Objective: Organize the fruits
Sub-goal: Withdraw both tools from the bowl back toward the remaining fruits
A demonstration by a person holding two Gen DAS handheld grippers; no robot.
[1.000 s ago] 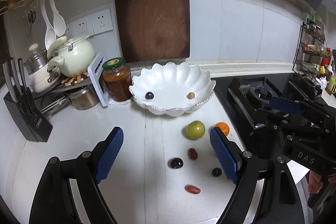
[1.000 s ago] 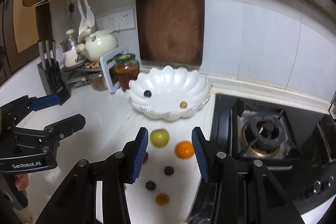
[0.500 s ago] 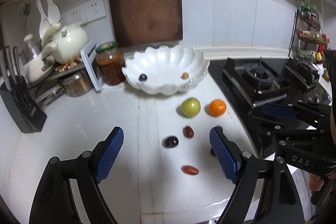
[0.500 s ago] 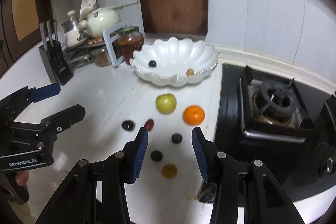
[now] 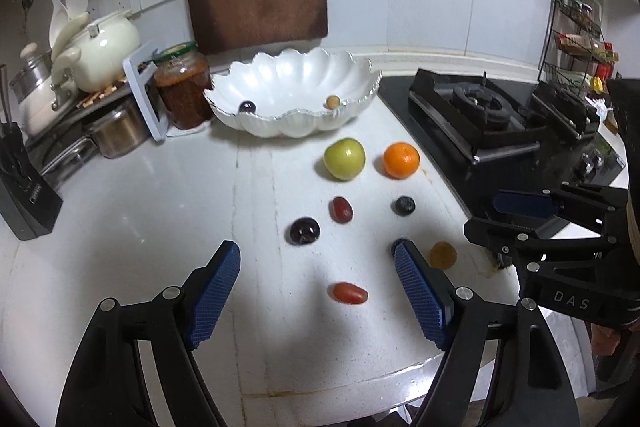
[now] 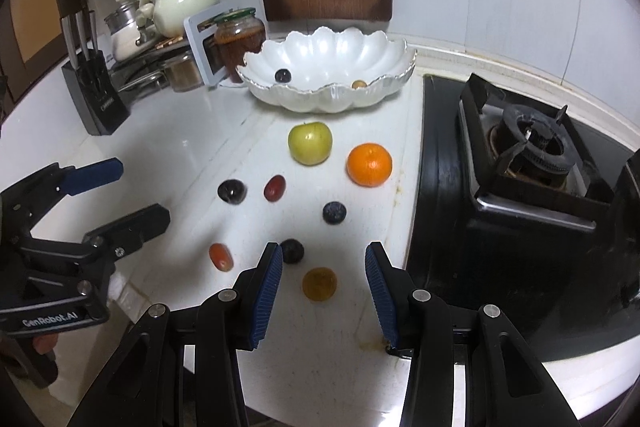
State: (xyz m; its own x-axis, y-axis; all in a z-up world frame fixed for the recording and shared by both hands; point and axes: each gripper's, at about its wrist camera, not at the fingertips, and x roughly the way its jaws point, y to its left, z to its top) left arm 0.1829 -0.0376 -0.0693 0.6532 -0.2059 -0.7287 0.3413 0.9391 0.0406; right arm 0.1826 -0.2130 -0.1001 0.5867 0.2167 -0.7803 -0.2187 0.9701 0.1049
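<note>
We hold our left gripper over the white counter with its jaws apart. They have just been closing a bit, and nothing is pressed between them. A small red tomato lies on the counter in the gap, touching neither pad.

Our right gripper has its jaws apart too, gripping nothing. A little amber fruit sits on the counter between them, untouched. A dark berry lies just beside the left pad, at about 11 o'clock from the amber fruit.

At 12 o'clock stands the white scalloped bowl. It holds one dark fruit and one small tan fruit. Near the bowl's front lie a green apple and an orange. The orange is at 3 o'clock from the apple.
</note>
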